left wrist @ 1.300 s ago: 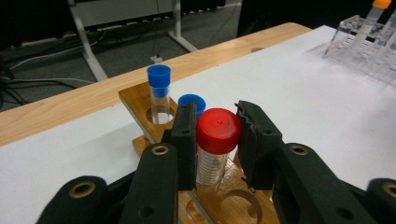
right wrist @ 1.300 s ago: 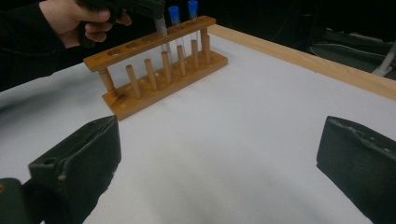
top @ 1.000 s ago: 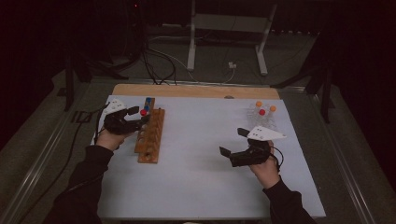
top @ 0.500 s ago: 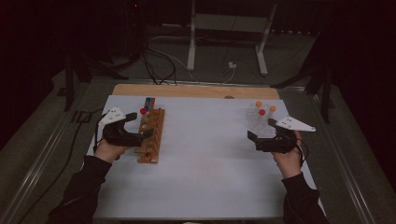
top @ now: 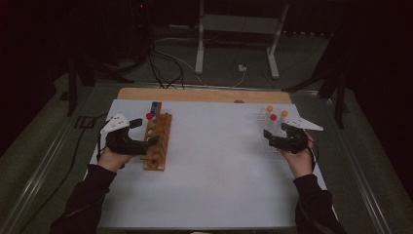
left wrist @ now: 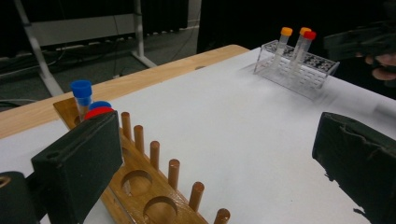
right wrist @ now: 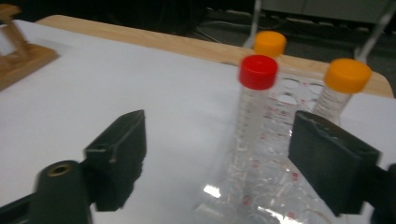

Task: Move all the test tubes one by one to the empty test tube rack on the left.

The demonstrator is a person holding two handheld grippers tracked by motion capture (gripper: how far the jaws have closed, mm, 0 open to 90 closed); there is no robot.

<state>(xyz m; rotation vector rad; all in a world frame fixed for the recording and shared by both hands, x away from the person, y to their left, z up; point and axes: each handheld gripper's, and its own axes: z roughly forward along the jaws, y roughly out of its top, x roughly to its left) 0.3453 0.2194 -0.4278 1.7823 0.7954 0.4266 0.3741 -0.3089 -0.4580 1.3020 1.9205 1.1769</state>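
Observation:
A wooden rack (top: 158, 146) with pegs and holes stands on the left of the white mat and holds a red-capped tube (top: 149, 116) and a blue-capped tube (top: 155, 105). My left gripper (top: 146, 131) sits just left of it. Its jaws have opened wide and hold nothing (left wrist: 219, 158). On the right a clear rack (top: 271, 141) holds two orange-capped tubes (right wrist: 348, 74) and a red-capped tube (right wrist: 254, 107). My right gripper (right wrist: 224, 154) has just been closing; that red-capped tube stands between its pads, untouched.
The white mat (top: 214, 185) covers most of the table, with a wooden strip (top: 204, 94) at the back. Beyond it are a metal stand (top: 199, 44) and cables on the dark floor. Several holes of the wooden rack (left wrist: 156, 207) are free.
The right hand has travelled right and back to the clear rack, and its jaws have narrowed. The left gripper has drawn back from the wooden rack with wider jaws, leaving the red-capped tube there.

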